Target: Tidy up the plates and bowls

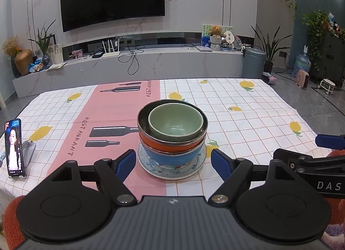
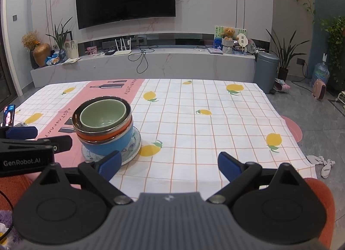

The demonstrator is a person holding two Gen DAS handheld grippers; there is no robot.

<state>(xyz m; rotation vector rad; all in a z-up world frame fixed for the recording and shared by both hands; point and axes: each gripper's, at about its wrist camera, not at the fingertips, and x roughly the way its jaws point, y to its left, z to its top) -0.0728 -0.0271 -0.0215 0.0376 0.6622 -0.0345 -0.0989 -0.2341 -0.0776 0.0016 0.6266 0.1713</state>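
Observation:
A stack stands on the table: a patterned plate (image 1: 151, 163) at the bottom, a blue bowl (image 1: 172, 157) on it, an orange bowl (image 1: 168, 145) in that, and a green bowl (image 1: 175, 122) on top. My left gripper (image 1: 173, 162) is open and empty, its fingers either side of the plate's near edge, apart from it. My right gripper (image 2: 170, 163) is open and empty, to the right of the stack; in its view the plate (image 2: 134, 144), blue bowl (image 2: 107, 144), orange bowl (image 2: 103, 136) and green bowl (image 2: 103, 118) show at left.
A phone (image 1: 14, 148) stands propped near the table's left edge. The checked lemon tablecloth (image 2: 204, 124) with a pink mat (image 1: 103, 120) covers the table. A TV unit, a bin (image 2: 266, 70) and plants stand beyond. A rag (image 2: 322, 162) lies on the floor at right.

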